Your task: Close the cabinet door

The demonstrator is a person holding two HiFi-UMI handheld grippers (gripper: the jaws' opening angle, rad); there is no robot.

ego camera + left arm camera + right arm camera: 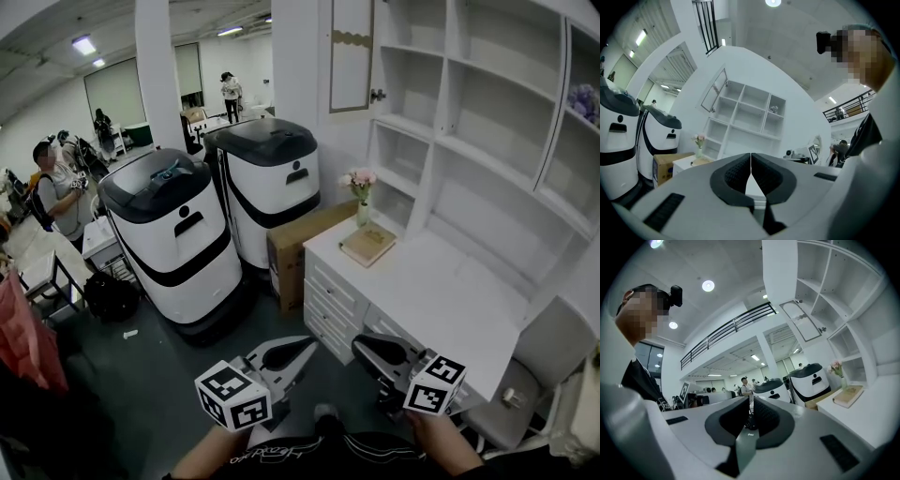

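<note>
1. The cabinet door (352, 56) stands open, swung out from the upper left corner of the white shelf unit (487, 141), with its small knob (377, 95) on the edge nearest the shelves
2. In the left gripper view the same door (714, 91) shows tilted outward at the top left of the shelves; in the right gripper view it (801, 322) hangs out to the left of them
3. The left gripper (312, 341) sits low in the head view, well apart from the door; its own view shows the jaws pressed together at the tips (750, 159), holding nothing
4. The right gripper (358, 345) is just beside it, near the front corner of the white desk (441, 291); its own view shows the jaws (751, 401) barely apart, a thin slit with the room visible through it and nothing gripped
5. On the desk lie a book (367, 245) and, just behind it, a vase of flowers (361, 192)
6. A cardboard box (300, 253) stands against the desk's left end, between it and two white and black machines (178, 234)
7. A grey chair (553, 356) is at the desk's right end
</note>
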